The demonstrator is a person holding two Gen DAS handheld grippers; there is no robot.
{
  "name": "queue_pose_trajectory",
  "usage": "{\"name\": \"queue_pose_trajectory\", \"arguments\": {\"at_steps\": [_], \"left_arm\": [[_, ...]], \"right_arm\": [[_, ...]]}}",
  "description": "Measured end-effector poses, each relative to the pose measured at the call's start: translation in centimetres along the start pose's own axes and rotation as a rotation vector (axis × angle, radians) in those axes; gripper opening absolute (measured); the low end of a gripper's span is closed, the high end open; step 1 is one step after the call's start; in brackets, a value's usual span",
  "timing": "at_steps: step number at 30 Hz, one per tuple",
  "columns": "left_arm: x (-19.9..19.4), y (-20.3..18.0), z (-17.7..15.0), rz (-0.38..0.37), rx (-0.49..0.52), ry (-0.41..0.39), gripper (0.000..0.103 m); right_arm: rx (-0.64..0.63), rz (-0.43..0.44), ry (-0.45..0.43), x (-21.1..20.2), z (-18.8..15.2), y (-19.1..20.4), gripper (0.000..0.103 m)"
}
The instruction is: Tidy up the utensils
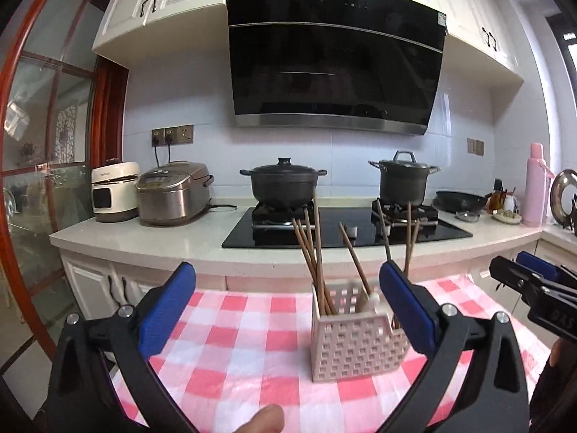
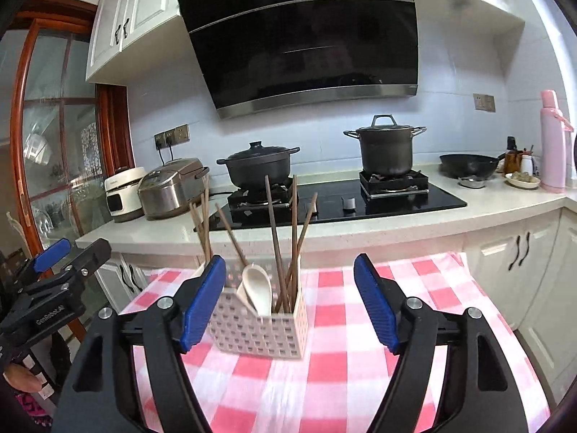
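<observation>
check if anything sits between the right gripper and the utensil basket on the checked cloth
Nothing visible does. The right gripper is open and empty, and only bare pink checked tablecloth lies between its fingers and the perforated utensil basket. The basket, holding chopsticks and a white spoon, stands close behind the gripper's left finger.

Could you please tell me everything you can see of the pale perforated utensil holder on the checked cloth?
The pale pinkish-white plastic utensil holder is a small rectangular caddy with walls pierced by square holes. It stands upright on the pink-and-white checked tablecloth, apparently divided into compartments. Brown wooden chopsticks lean out of it at different angles, and a white ceramic soup spoon rests inside, bowl up. No gripper touches it.
</observation>
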State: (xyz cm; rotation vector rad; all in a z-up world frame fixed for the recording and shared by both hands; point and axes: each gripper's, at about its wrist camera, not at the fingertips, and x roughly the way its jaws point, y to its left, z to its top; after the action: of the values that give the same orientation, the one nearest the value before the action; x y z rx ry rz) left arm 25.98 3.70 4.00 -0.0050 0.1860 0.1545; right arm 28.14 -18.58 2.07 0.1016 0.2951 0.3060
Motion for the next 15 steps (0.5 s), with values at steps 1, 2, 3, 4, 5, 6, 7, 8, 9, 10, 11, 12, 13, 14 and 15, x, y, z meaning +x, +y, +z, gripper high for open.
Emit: {"name": "queue_pose_trajectory", "arguments": {"at_steps": [1,2,3,4,5,6,7,8,9,10,11,12,13,14,15], "left_arm": [[-0.7,-0.1,-0.6,-0.002,-0.005,0.012,0.099],[-0.9,-0.1,-0.8,-0.004,-0.01,0.019,0.099],[-1.3,-0.2,-1.2,-0.007,-0.016,0.026,0.099],[-1.9,-0.1,-1.7,-0.013,-0.022,0.032,0.099],[-2.3,-0.1,-2.1,-0.016,-0.027,0.035,0.099],[-2.7,-0.1,-2.5,-0.019,-0.033,0.038,0.099],[-3.1,0.0,-2.8,-0.023,-0.039,0.04,0.099],[-3.5,0.0,-3.2,-0.029,-0.04,0.041,0.099],[-3.7,0.0,-3.4,-0.032,-0.036,0.04,0.099],[-4.1,-0.1,-3.8,-0.031,-0.026,0.039,0.099],[-4.4,-0.1,-4.2,-0.027,-0.018,0.038,0.099],[-4.7,-0.2,-4.4,-0.027,-0.013,0.038,0.099],[-5.0,-0.3,-4.6,-0.032,-0.008,0.037,0.099],[-5.2,-0.3,-4.9,-0.038,-0.005,0.036,0.099],[-5.2,-0.3,-5.0,-0.04,-0.004,0.038,0.099]], "right_arm": [[-0.007,-0.007,-0.002,-0.7,-0.5,0.2,0.072],[-0.017,-0.008,0.0,-1.2,-0.9,0.4,0.073],[-0.026,-0.009,0.001,-1.6,-1.2,0.7,0.074],[-0.039,-0.018,-0.004,-2.1,-1.6,0.9,0.074],[-0.049,-0.028,-0.01,-2.6,-1.9,1.1,0.076],[-0.054,-0.029,-0.013,-3.0,-2.2,1.3,0.079],[-0.059,-0.023,-0.013,-3.5,-2.6,1.4,0.08],[-0.063,-0.02,-0.013,-3.7,-2.8,1.5,0.084],[-0.075,-0.021,-0.011,-4.0,-3.3,1.7,0.085],[-0.088,-0.024,-0.003,-4.1,-3.7,1.9,0.085],[-0.097,-0.025,0.008,-4.1,-4.1,2.0,0.085],[-0.1,-0.024,0.02,-4.0,-4.5,2.1,0.085],[-0.097,-0.024,0.034,-3.9,-4.9,2.0,0.085],[-0.092,-0.027,0.041,-3.7,-5.1,2.0,0.085],[-0.083,-0.031,0.051,-3.5,-5.5,1.8,0.085]]}}
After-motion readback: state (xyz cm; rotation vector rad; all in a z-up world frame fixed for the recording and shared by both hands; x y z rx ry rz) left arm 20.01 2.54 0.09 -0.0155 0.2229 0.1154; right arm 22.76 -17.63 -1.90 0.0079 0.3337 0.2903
